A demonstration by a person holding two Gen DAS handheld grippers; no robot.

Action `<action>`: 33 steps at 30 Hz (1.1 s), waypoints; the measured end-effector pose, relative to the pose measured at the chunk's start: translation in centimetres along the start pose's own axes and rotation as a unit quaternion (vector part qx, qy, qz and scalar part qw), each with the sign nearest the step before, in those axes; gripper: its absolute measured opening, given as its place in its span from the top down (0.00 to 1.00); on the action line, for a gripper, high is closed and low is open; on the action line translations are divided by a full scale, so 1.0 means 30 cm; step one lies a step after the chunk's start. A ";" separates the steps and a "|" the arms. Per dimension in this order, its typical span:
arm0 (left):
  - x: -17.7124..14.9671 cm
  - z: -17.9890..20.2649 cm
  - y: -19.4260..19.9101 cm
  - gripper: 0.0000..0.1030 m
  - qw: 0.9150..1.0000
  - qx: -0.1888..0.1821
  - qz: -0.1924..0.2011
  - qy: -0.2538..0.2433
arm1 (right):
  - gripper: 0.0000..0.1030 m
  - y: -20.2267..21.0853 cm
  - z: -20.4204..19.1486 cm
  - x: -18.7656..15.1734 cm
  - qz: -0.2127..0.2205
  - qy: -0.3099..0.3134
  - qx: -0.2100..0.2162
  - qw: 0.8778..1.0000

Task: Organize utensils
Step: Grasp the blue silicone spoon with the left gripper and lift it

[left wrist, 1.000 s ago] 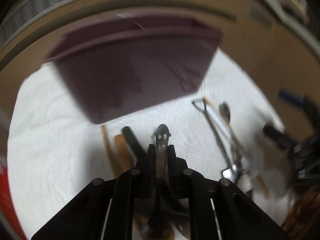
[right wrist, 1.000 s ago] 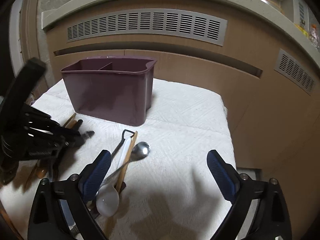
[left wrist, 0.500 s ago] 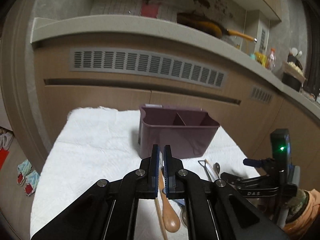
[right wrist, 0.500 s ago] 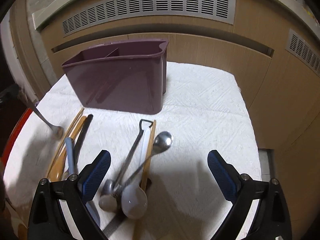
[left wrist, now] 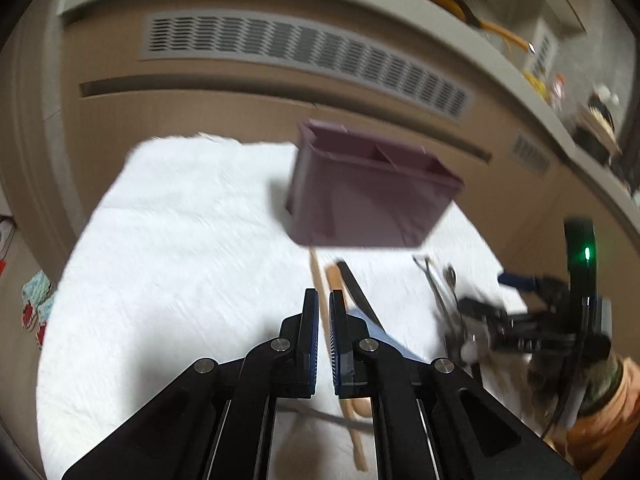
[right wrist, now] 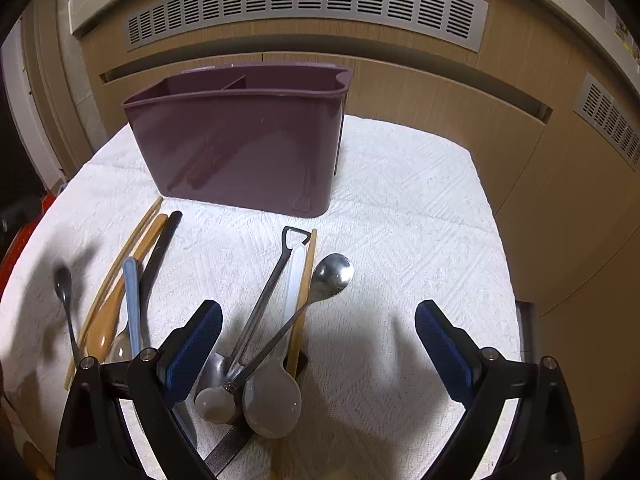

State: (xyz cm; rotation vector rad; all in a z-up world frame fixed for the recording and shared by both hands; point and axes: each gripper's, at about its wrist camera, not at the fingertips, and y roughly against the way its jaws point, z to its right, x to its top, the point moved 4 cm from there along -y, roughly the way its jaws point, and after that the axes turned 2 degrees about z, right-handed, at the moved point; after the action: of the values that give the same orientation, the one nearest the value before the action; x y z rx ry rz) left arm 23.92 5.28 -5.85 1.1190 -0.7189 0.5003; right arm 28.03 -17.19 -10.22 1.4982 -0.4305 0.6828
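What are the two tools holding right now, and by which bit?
Nothing. The left tool is shut with nothing between its pads, and the right tool is open and empty.

home kitchen: wood cabinets (right wrist: 400,92), countertop (left wrist: 460,24) with pan (left wrist: 476,20), spoons on towel (right wrist: 400,220)

Black linkage tools (left wrist: 324,312) — silver screws, ribbed blue pads (right wrist: 440,344) — orange sleeve (left wrist: 600,436).

I see a dull purple caddy (right wrist: 240,148) on a white cloth (right wrist: 400,208) with a woven diamond texture. My gripper pads (right wrist: 192,344) are blue and ribbed on black frames. Behind are tan wood-grain cabinets (right wrist: 440,92) with grey slatted vents (right wrist: 304,4).
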 end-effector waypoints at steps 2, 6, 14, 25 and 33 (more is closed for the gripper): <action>-0.019 0.019 -0.022 0.90 1.000 0.008 -0.021 -0.012 | 0.07 -0.008 0.001 -0.006 -0.004 -0.004 0.004 1.000; -0.054 0.030 -0.067 0.43 0.998 0.012 -0.067 0.011 | 0.07 -0.010 0.007 -0.024 -0.001 0.000 0.002 1.000; -0.071 0.175 -0.182 0.43 0.982 -0.062 -0.170 0.059 | 0.07 0.003 0.037 -0.050 0.016 -0.010 0.008 1.000; -0.025 0.157 -0.311 0.50 0.982 0.049 -0.173 0.065 | 0.07 0.069 0.077 -0.075 0.064 0.004 -0.006 0.998; -0.065 0.211 -0.292 0.75 0.992 0.081 -0.092 -0.036 | 0.07 0.075 0.092 -0.092 0.063 -0.002 -0.011 0.998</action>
State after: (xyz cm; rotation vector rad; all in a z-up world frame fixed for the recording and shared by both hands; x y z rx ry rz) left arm 26.96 -3.84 -11.17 1.3480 -0.6377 0.3674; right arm 24.92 -20.44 -10.16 1.4606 -0.5366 0.7715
